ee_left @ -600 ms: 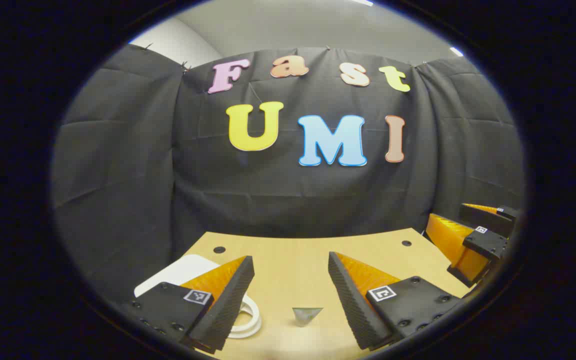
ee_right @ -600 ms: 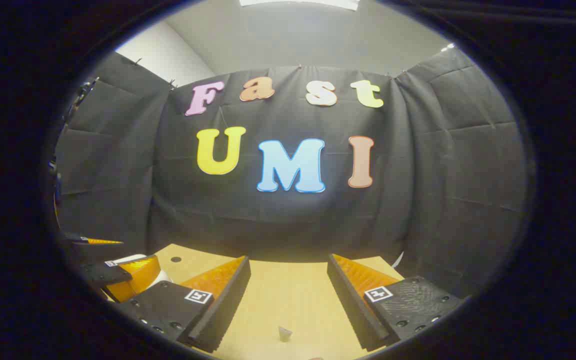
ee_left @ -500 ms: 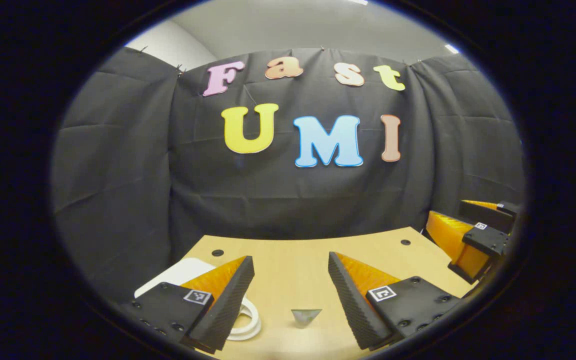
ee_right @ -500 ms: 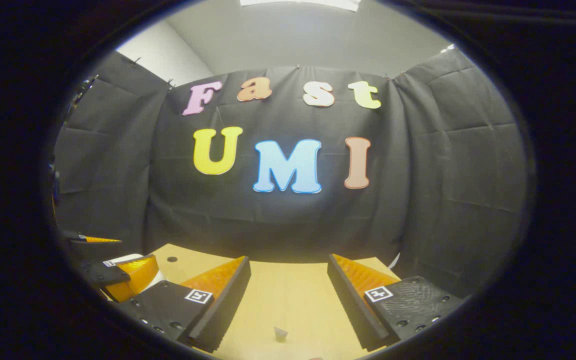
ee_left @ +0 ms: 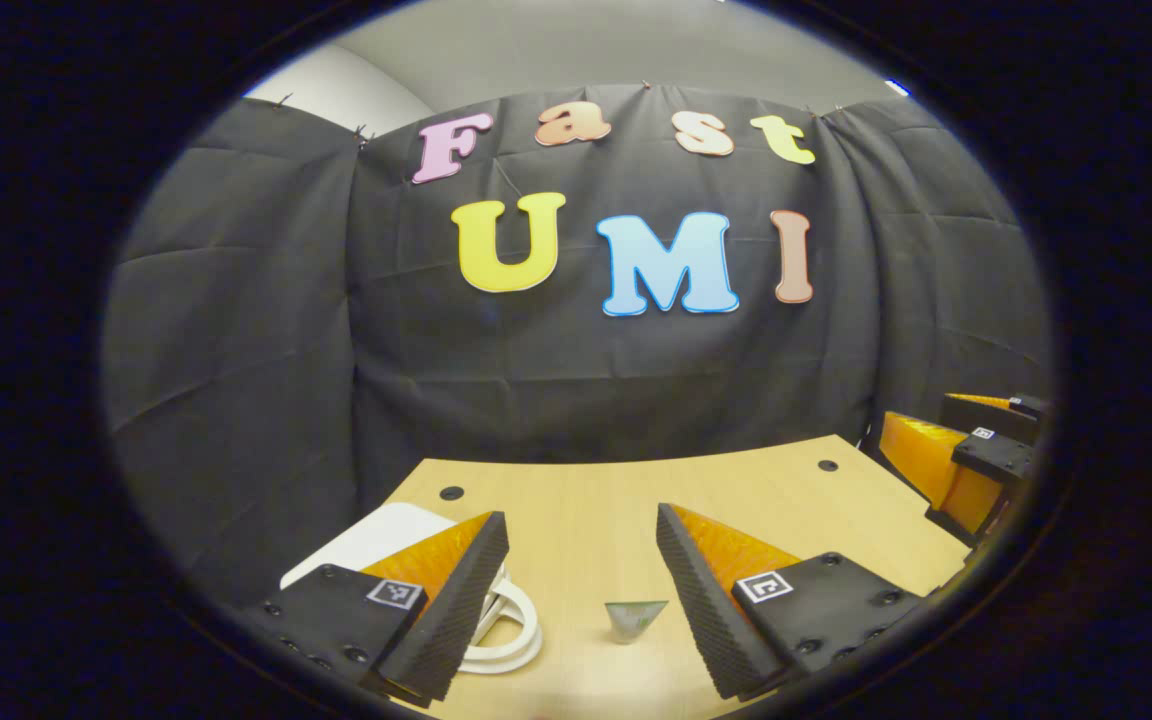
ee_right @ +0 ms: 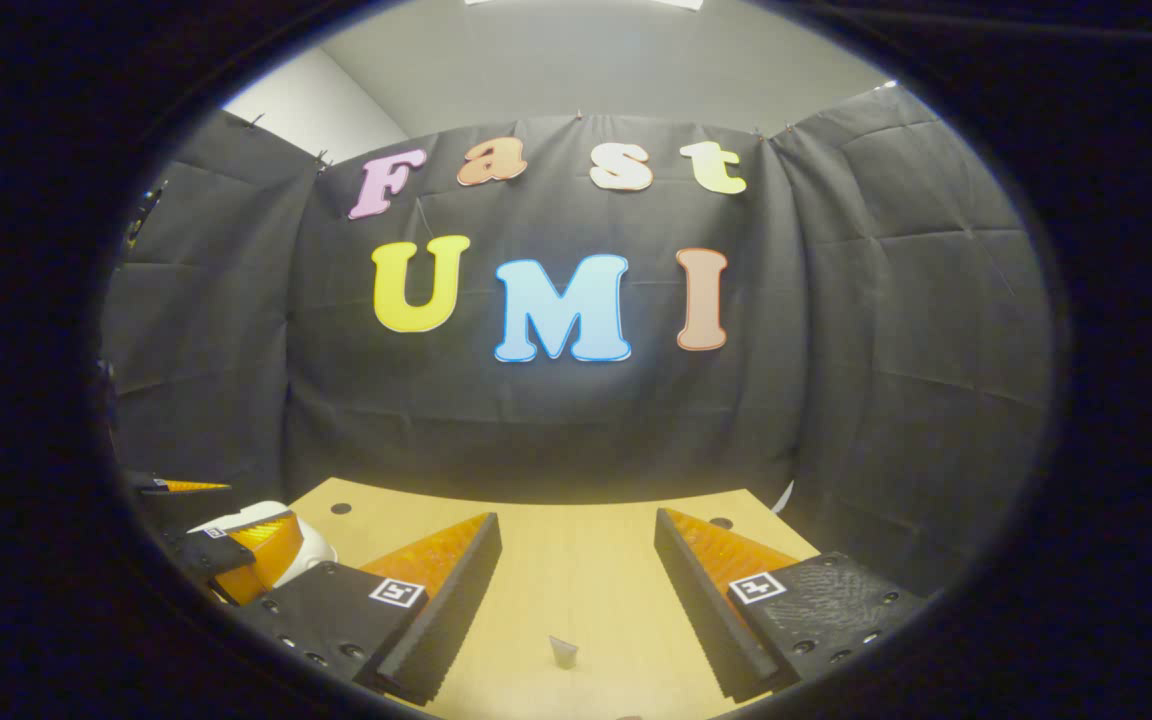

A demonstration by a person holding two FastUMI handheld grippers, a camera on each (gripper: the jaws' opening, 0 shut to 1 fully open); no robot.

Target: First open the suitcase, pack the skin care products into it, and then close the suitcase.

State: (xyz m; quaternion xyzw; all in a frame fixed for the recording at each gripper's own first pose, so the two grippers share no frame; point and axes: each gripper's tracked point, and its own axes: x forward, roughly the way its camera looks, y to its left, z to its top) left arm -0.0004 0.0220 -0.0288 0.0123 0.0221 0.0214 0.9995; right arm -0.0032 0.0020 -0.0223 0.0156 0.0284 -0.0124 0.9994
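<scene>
My left gripper (ee_left: pixel 581 520) hovers open over the wooden table (ee_left: pixel 626 500), with nothing between its fingers. A white flat case with a rounded corner (ee_left: pixel 376 532) lies at its left finger, and a white ring handle (ee_left: pixel 516 632) shows beside that finger. A small grey pointed piece (ee_left: pixel 636 618) stands on the table between the fingers. My right gripper (ee_right: pixel 576 520) is also open and empty above the table (ee_right: pixel 576 560), with a small grey piece (ee_right: pixel 563 652) below it. In the left gripper view the right gripper (ee_left: pixel 966 455) is at the far right; in the right gripper view the left gripper (ee_right: pixel 236 540) is at the lower left.
The black cloth wall (ee_left: pixel 586 380) closes off the table's far edge and both sides. Two dark round holes (ee_left: pixel 451 493) (ee_left: pixel 827 465) mark the table's far corners. A white rounded object (ee_right: pixel 266 515) sits behind the left gripper in the right gripper view.
Both views have tipped slightly downward, so more of the table shows and the wall sits higher. Both grippers stay open and empty.
</scene>
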